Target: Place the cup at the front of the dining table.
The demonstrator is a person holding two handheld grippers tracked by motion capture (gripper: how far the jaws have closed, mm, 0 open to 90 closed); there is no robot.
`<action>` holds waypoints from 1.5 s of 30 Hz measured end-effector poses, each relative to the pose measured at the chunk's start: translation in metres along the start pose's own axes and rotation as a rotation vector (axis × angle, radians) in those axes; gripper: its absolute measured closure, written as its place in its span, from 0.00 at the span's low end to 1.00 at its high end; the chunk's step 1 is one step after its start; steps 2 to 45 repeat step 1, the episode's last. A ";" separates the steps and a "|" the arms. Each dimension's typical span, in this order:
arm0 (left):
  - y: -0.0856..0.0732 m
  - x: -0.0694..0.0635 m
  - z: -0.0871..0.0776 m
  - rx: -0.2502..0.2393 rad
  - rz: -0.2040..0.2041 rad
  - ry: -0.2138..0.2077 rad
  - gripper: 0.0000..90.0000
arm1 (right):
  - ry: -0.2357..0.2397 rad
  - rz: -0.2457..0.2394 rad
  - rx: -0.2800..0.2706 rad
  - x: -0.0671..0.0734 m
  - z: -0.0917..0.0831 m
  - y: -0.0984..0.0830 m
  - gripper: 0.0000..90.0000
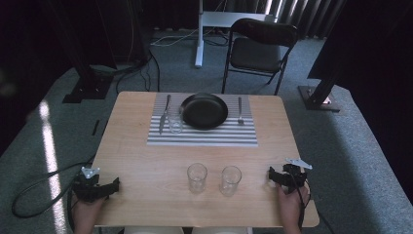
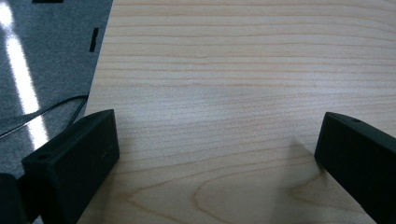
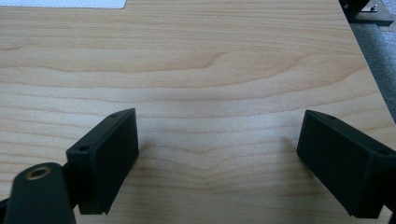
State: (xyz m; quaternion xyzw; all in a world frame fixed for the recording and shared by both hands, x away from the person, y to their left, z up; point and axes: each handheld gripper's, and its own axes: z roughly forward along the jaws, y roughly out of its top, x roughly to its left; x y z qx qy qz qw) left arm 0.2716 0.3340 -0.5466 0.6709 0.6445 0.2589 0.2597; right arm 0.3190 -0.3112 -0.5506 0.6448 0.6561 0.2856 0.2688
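Observation:
Two clear empty glasses stand side by side near the table's front: one (image 1: 197, 177) on the left, one (image 1: 230, 180) on the right. A third small glass (image 1: 175, 123) sits on a striped placemat (image 1: 202, 136) beside a black plate (image 1: 204, 110), with a knife (image 1: 164, 114) left of it and a spoon (image 1: 240, 110) right of it. My left gripper (image 1: 97, 187) rests open at the front left corner, over bare wood (image 2: 219, 140). At the front right, my right gripper (image 1: 287, 176) is open too, jaws wide over bare wood (image 3: 219, 140).
The wooden table (image 1: 146, 161) stands on grey carpet. A black folding chair (image 1: 260, 51) is behind its far edge, with a white stand (image 1: 199, 34) to its left. Cables (image 1: 39, 190) trail on the floor at the left. Dark equipment bases flank the table.

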 end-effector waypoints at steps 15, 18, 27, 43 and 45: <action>0.000 0.000 0.000 0.000 0.002 -0.002 0.00 | 0.000 0.000 0.000 0.000 0.000 0.000 0.13; 0.000 0.000 0.000 0.000 0.002 -0.002 0.00 | 0.000 0.000 0.000 0.000 0.000 0.000 0.13; 0.000 0.000 0.000 0.000 0.002 -0.002 0.00 | 0.000 0.000 0.000 0.000 0.000 0.000 0.13; 0.000 0.000 0.000 0.000 0.002 -0.002 0.00 | 0.000 0.000 0.000 0.000 0.000 0.000 0.13; 0.000 0.000 0.000 0.000 0.002 -0.002 0.00 | 0.000 0.000 0.000 0.000 0.000 0.000 0.13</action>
